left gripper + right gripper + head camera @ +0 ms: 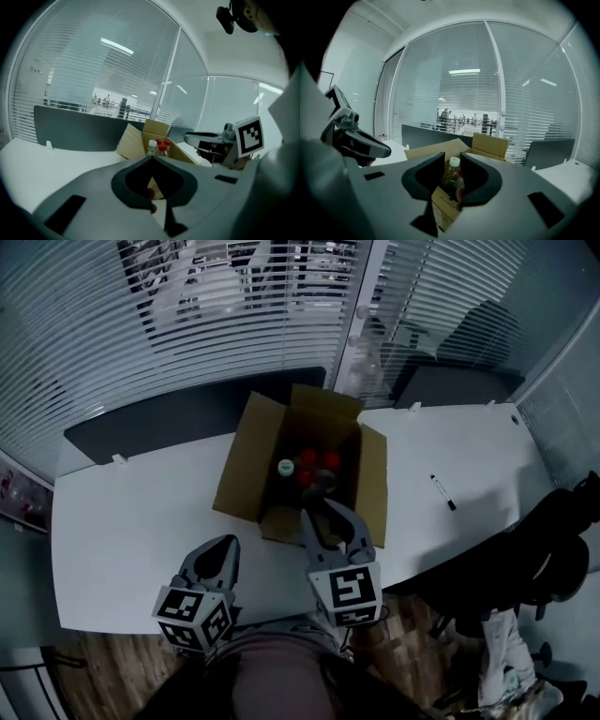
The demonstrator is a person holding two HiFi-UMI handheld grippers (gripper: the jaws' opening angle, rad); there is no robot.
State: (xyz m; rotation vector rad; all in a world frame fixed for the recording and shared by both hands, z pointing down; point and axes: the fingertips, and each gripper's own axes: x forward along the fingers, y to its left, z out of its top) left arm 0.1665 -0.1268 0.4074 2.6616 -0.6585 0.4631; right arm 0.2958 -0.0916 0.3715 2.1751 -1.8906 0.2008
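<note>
**Two grippers at the near edge of an open box of bottles**

Nearest, at the near left, the left gripper (pixel 226 544) hangs over the front edge of the white table (pixel 141 512). Its own view shows its fingers pressed together tip to tip, with nothing between them. Just to its right, the right gripper (pixel 324 512) reaches over the near wall of the open cardboard box (pixel 246 460). Its fingers are spread, and they grip nothing.

In the right gripper view, the white-capped bottle (pixel 453 169) shows through the gap beyond the fingertips. It stands upright in the box, at the left of the cluster. The red-capped bottles (pixel 319 461) stand just beside it, to the right and farther in.

A black marker pen (pixel 442 492) lies well apart on the right of the table. Behind the table's far edge hang window blinds (pixel 187 324).
</note>
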